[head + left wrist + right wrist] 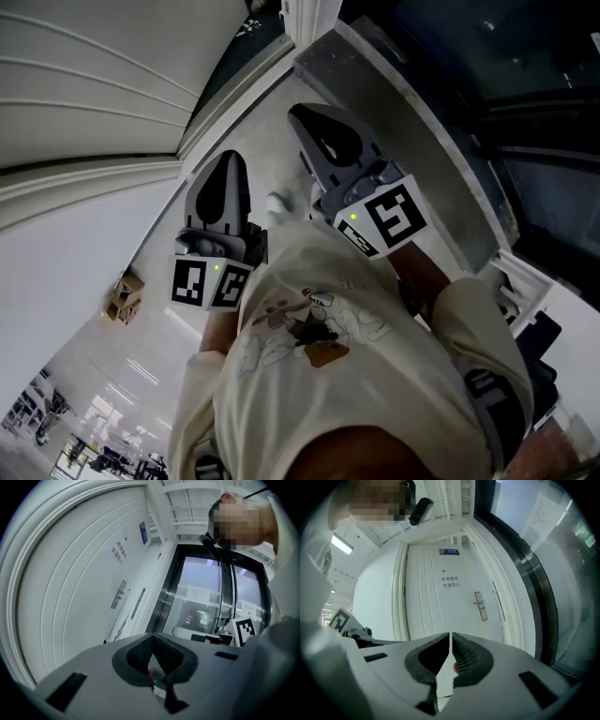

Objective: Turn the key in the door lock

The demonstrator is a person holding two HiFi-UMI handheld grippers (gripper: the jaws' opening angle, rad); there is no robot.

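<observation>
My left gripper (pixel 152 637) and right gripper (pixel 450 634) are pressed together, empty; door handle (pixel 480 605) at one o'clock.

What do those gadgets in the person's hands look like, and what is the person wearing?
The left gripper and right gripper are grey tapering shells with dark ribbed pads. Behind each sits a cube of black-and-white square markers with a green light. The person wears a cream T-shirt with a cartoon print.
</observation>
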